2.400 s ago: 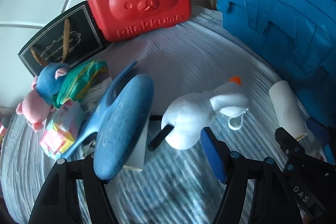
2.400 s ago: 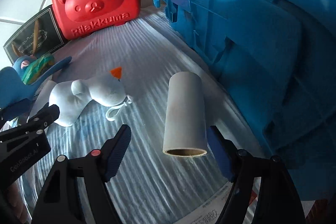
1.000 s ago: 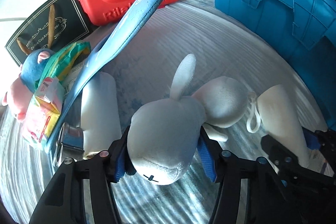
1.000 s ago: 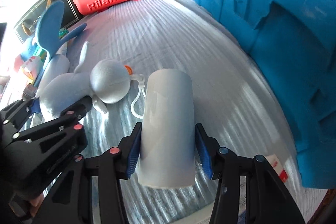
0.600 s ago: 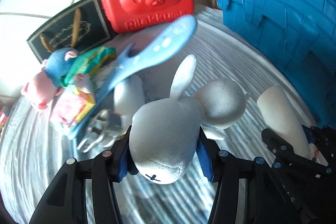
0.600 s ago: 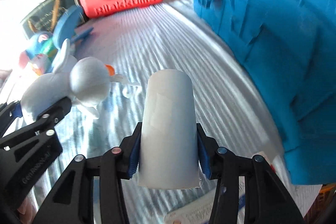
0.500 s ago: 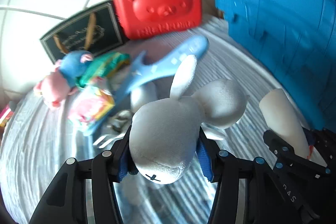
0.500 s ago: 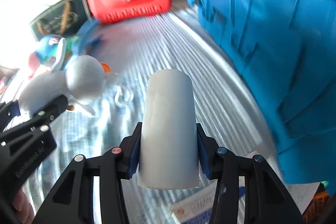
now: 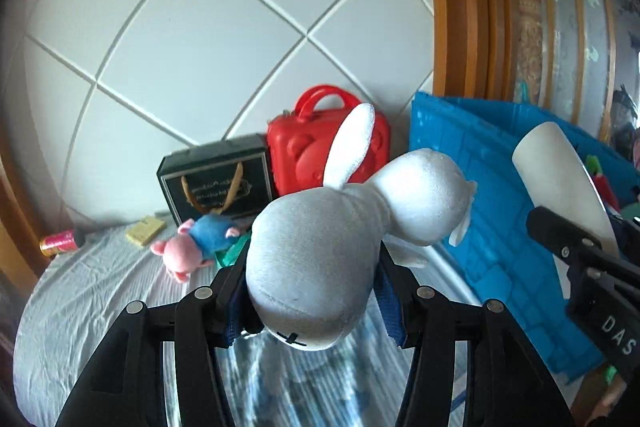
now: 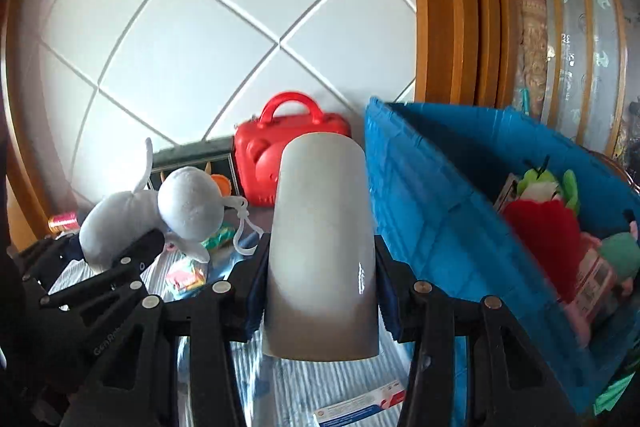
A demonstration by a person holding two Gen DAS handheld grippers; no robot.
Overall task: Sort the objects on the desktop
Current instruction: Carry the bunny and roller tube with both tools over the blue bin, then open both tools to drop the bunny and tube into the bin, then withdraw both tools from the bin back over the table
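Observation:
My left gripper (image 9: pixel 312 301) is shut on a white plush rabbit (image 9: pixel 320 267) and holds it high above the striped tabletop; the rabbit also shows in the right wrist view (image 10: pixel 160 215). My right gripper (image 10: pixel 320 291) is shut on a white cardboard roll (image 10: pixel 322 247), lifted beside the blue crate (image 10: pixel 448 211); the roll also shows in the left wrist view (image 9: pixel 560 183). The crate holds several plush toys (image 10: pixel 548 219).
A red bear-face case (image 9: pixel 316 151) and a black gift box (image 9: pixel 216 183) stand against the tiled wall. A pink and blue plush (image 9: pixel 196 251), a small colourful packet (image 10: pixel 186 277), a red thread spool (image 9: pixel 58 243) and a card (image 10: pixel 360 409) lie on the table.
Both grippers have risen well above the table with the rabbit and the roll, and both views now look over the blue crate's rim and up the wall.

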